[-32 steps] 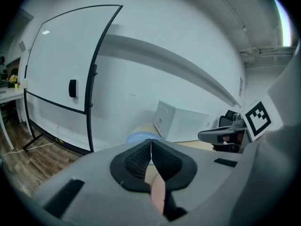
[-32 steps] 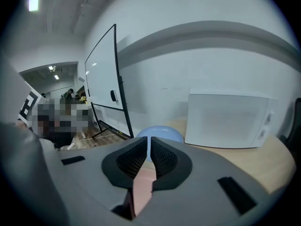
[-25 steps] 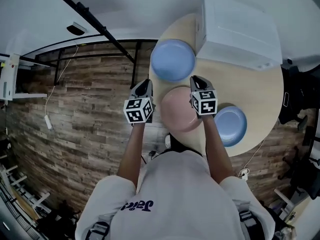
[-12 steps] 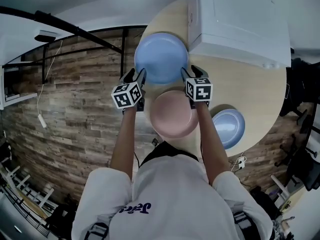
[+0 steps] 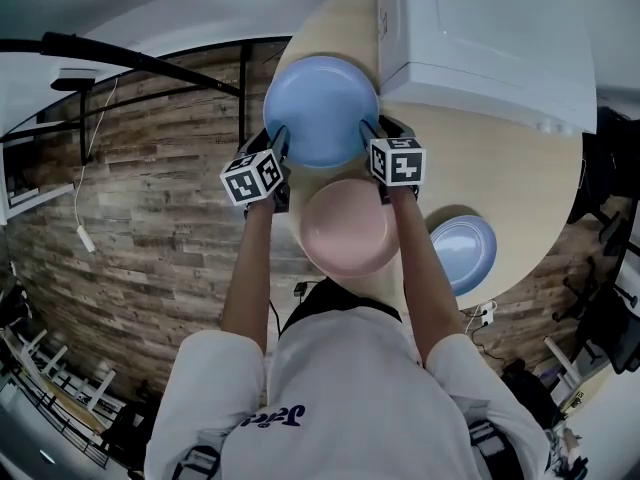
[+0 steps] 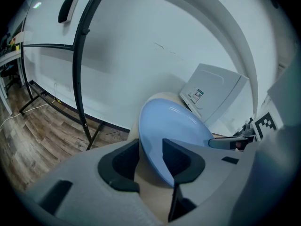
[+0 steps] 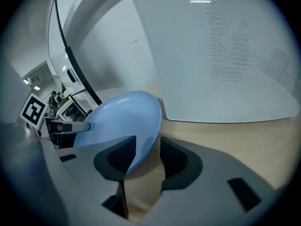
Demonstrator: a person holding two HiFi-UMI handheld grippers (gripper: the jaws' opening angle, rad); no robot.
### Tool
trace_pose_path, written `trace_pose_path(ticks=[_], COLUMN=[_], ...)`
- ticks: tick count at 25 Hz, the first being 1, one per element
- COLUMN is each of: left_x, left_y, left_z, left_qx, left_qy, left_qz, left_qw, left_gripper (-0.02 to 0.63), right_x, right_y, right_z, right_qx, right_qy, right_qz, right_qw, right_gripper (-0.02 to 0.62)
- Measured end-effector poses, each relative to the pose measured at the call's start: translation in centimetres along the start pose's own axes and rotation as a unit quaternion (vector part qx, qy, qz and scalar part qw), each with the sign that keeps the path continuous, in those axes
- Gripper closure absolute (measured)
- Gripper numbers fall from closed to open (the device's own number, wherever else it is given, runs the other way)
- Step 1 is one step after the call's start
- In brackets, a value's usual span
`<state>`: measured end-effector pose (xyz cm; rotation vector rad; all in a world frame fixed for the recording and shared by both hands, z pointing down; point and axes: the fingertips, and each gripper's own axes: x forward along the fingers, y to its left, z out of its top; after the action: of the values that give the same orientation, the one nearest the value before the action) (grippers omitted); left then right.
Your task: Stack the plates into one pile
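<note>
Fingers (image 6: 181, 161) just opened, large blue plate (image 5: 322, 108) rim between each pair

three plates on one round table (image 5: 510, 183): two blue and one pink. the large blue plate (image 5: 320, 108) lies at twelve o'clock from the pink plate (image 5: 350, 230), the small blue plate (image 5: 468, 253) at three o'clock. one white box (image 5: 480, 38) stands at the table's one o'clock. one black pole (image 5: 150, 63) crosses at the view's ten o'clock.
</note>
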<state>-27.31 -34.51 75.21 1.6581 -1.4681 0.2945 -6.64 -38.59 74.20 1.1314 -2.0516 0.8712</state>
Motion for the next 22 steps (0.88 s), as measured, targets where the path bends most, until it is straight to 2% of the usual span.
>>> trace_pose_path(ticks=[1, 2, 3, 8, 15, 22], left_x=[0.0, 0.0, 0.0, -0.8, -3.6, -7.1], left_y=[0.1, 0.2, 0.3, 0.3, -1.1, -2.8], left_z=[0.0, -0.1, -0.2, 0.0, 0.8, -1.1], left_qx=[0.002, 0.002, 0.000, -0.006, -0.007, -0.006], left_qy=[0.001, 0.002, 0.004, 0.000, -0.020, -0.022], left_qz=[0.005, 0.012, 0.019, 0.031, 0.029, 0.025], left_qw=[1.0000, 0.9999, 0.9998, 0.9995, 0.9994, 0.9994], left_gripper=[0.461, 0.477, 0.526, 0.531, 0.531, 0.531], right_x=[0.1, 0.1, 0.0, -0.7, -3.4, -7.0], right_y=[0.0, -0.1, -0.1, 0.1, 1.0, 1.8], right_z=[-0.1, -0.1, -0.2, 0.2, 0.7, -1.6], right_qx=[-0.001, -0.003, -0.006, -0.006, -0.005, -0.001], right_qy=[0.002, 0.003, 0.005, 0.000, -0.019, -0.021], right_qz=[-0.003, -0.007, -0.012, -0.019, -0.019, -0.025], right_qw=[1.000, 1.000, 1.000, 1.000, 1.000, 0.999], right_gripper=[0.442, 0.497, 0.494, 0.497, 0.499, 0.500])
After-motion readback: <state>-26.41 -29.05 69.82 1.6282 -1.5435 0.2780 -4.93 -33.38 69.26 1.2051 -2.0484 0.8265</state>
